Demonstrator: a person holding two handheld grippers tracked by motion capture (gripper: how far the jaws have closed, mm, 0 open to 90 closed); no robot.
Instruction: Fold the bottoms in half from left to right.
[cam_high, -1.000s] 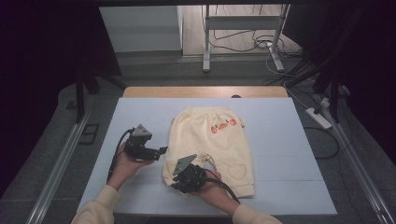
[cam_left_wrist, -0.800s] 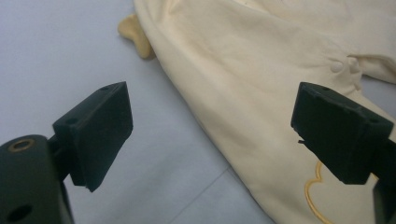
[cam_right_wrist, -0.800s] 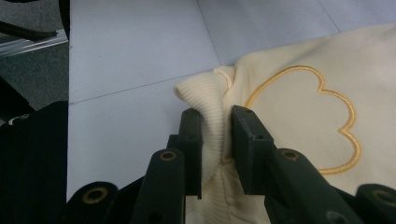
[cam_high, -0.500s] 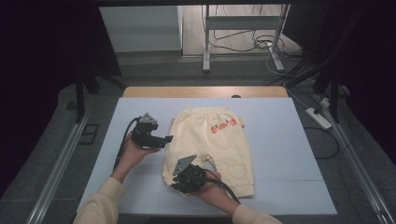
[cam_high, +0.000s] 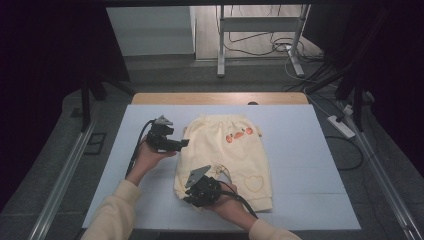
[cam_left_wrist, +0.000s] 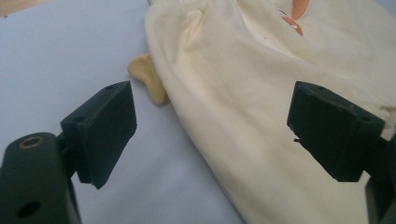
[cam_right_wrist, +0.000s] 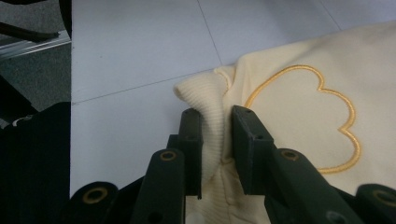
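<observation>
Right hand-held gripper (cam_right_wrist: 217, 154) pinched the ribbed cuff of the yellow trousers (cam_high: 225, 155) lying on the desk (cam_high: 320, 200); left hand-held gripper (cam_left_wrist: 212, 135), spread and narrowing slightly, had slid up toward the waistband, probably lining up a fold.

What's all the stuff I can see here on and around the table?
Pants: one, pale yellow, orange print near the waist, outlined heart on one leg, lying flat mid-table.
Table cover: one, light blue-white, over the wooden table.
Metal stand: one, grey, on the floor behind the table.
Cables: several, dark, on the floor at the back.
Power strip: one, white, on the floor to the right.
Left gripper: black, jaws wide apart, over the pants' side edge.
Right gripper: black, clamped on a ribbed cuff of the pants.
Sleeves: two, pale yellow, at the bottom.
</observation>
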